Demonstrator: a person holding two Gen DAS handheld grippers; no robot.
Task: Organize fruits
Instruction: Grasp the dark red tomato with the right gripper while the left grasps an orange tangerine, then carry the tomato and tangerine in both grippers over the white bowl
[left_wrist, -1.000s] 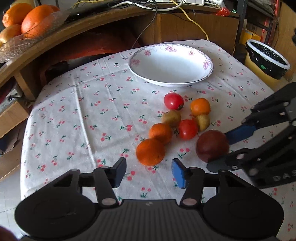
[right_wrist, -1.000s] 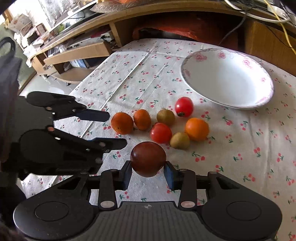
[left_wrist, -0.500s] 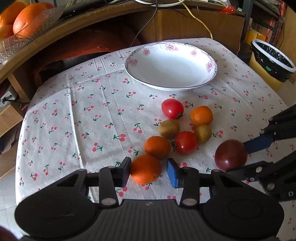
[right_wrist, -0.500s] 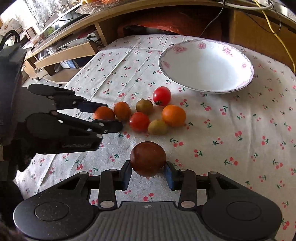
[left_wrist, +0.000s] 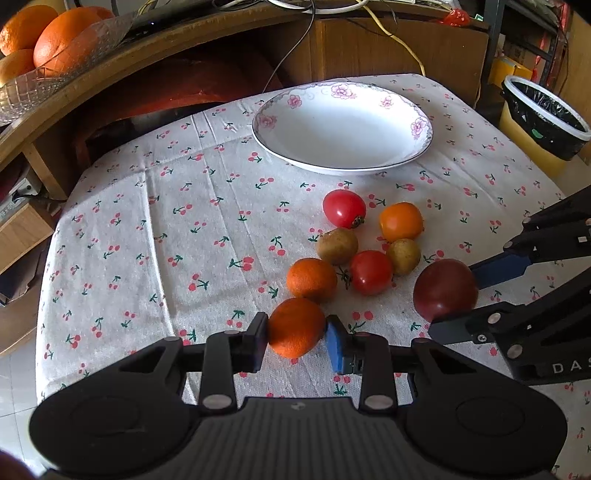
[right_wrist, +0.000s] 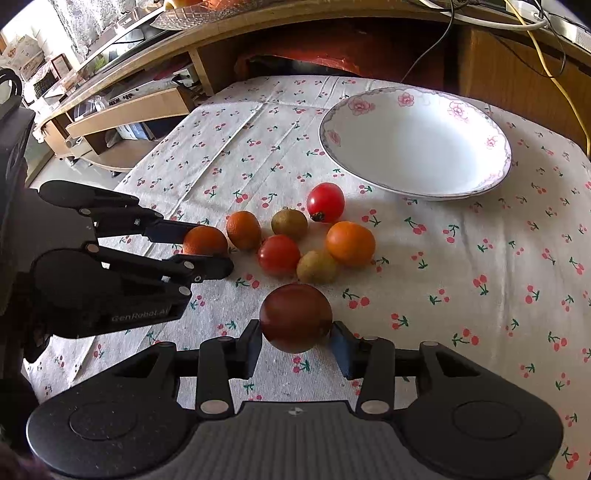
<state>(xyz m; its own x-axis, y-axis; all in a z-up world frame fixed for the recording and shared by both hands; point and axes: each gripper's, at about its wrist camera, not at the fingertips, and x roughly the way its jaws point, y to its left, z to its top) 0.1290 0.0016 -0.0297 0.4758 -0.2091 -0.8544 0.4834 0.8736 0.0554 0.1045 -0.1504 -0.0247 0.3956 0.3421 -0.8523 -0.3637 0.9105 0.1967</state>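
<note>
Both grippers are being kept closed on fruit above the cherry-print tablecloth (left_wrist: 155, 206): left gripper (left_wrist: 295, 338) on an orange (left_wrist: 295, 326), right gripper (right_wrist: 295, 338) on a dark-red fruit (right_wrist: 295, 317), possibly a plum, its underside being hidden.

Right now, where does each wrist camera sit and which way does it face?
Left wrist: behind the left claw, facing the white bowl; its fingers clamp an orange; right claw enters at right.
Right wrist: behind the right claw, facing the same bowl; it holds a dark red fruit; left claw enters at left.
Shared: bowl, loose fruit cluster, cherry-print tablecloth.
</note>
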